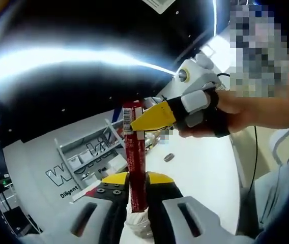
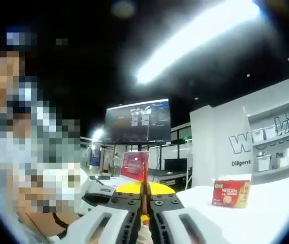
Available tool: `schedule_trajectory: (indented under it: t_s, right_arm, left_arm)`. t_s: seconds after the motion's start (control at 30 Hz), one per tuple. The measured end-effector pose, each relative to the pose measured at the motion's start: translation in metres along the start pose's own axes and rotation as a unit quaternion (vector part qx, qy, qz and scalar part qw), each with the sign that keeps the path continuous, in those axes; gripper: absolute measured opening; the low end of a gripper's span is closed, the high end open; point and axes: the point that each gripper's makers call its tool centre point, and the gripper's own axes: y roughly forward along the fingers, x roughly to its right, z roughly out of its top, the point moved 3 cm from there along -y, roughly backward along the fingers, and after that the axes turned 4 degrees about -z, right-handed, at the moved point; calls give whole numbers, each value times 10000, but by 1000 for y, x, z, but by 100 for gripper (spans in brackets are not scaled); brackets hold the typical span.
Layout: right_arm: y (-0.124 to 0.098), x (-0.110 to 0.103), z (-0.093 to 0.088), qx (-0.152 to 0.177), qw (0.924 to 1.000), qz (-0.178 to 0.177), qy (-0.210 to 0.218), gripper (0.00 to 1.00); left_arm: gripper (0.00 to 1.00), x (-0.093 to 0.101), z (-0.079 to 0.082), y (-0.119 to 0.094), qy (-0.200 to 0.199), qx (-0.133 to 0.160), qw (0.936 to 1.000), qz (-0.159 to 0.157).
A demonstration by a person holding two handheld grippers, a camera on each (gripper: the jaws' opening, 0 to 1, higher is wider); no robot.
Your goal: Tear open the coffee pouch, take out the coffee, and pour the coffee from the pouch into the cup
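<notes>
A long red coffee stick pouch (image 1: 136, 168) stands upright between the yellow-tipped jaws of my left gripper (image 1: 137, 179), which is shut on its lower half. My right gripper (image 1: 136, 123), held by a gloved hand (image 1: 205, 109), comes in from the right and is shut on the pouch's top end near the barcode. In the right gripper view the right gripper (image 2: 144, 190) is closed on the pouch (image 2: 136, 165), whose red top pokes up past the jaws. A white cup (image 1: 137, 221) sits directly below the pouch, partly hidden by the left jaws.
A red coffee box (image 2: 231, 193) stands on the white table (image 2: 266, 213). A small round object (image 1: 169, 157) lies on the table (image 1: 205, 178). A monitor (image 2: 138, 121) and a white wall with shelves (image 1: 83, 152) are behind. A person is close by.
</notes>
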Motion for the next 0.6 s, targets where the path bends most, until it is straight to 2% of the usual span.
schedule_trajectory:
  t_s: [0.1,0.17,0.23,0.3,0.33,0.4,0.5,0.6]
  right_arm:
    - [-2,3,3,54,10000,-64,-11,3]
    - [-5,6,4,123,9998,-129,-65,3]
    - [-8,9,4,206,9997,-126,-38,3]
    - [-9,13,2,214,9995,-207,-78,3]
    - [-11,14,1,269,9993,-227,-89,3]
    - [-12,14,0,316,9992,-250,-64,3]
    - [-16,10,-2,432,9987,-214,-142,3]
    - [-18,12,-10,409,9989,-209,-116,3]
  left_arm:
    - [19,0,2,-1,-108,96,9999,-85]
    - [22,4,3,-2,-531,211,9978,-336]
    - [22,-4,2,-9,-1280,538,9886,-588]
    - [22,-13,4,-13,-1696,735,9811,-572]
    - [21,-20,2,-17,-1736,748,9809,-463]
    - [20,-33,-2,-24,-1609,655,9845,-229]
    - [19,-48,-8,-34,-1487,606,9870,-35]
    - [17,-54,-12,-40,-1405,527,9886,121]
